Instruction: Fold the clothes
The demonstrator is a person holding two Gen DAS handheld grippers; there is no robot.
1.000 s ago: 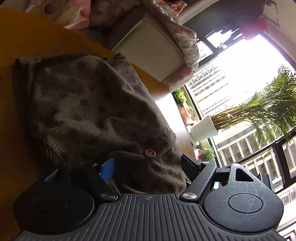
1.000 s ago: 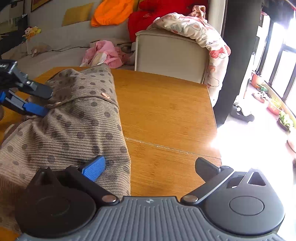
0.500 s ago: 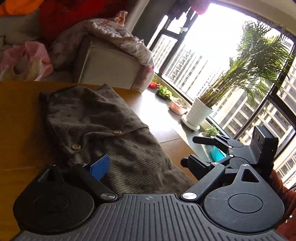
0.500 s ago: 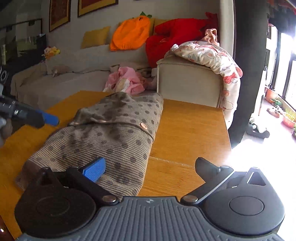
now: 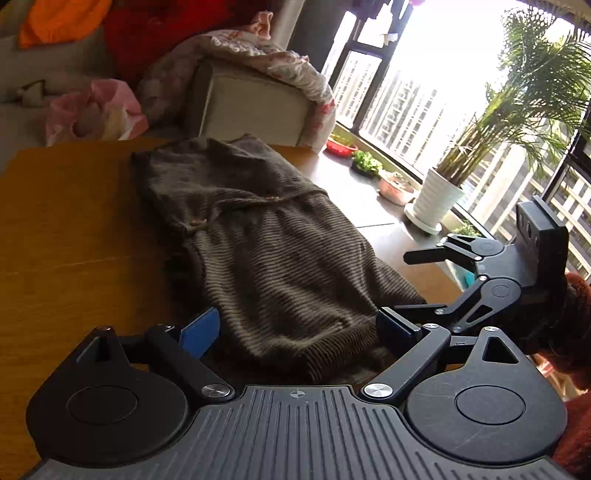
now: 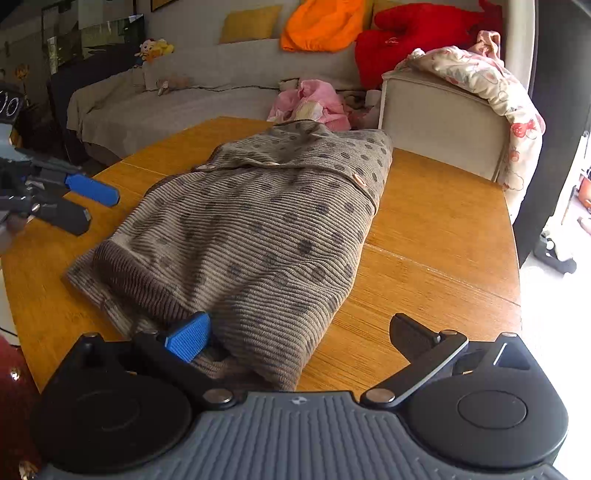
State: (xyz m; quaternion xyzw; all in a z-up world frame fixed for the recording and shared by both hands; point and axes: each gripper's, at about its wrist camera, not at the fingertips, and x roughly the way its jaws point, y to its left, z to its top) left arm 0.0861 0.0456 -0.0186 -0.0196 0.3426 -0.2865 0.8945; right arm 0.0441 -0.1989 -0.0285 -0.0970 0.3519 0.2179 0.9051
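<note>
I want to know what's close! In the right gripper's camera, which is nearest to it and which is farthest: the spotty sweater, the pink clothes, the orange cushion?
From the right gripper:
1. Spotty sweater, on the table right in front, reaching between the fingers.
2. Pink clothes, just past the table's far edge.
3. Orange cushion, up on the sofa back.

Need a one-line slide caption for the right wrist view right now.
Brown polka-dot ribbed knit sweater lies folded lengthwise on the wooden table, right gripper open at its hem, left gripper open alongside.

Folded dotted sweater (image 6: 258, 229) lies on wooden table (image 6: 436, 236), fingers (image 6: 188, 338) spread.
</note>
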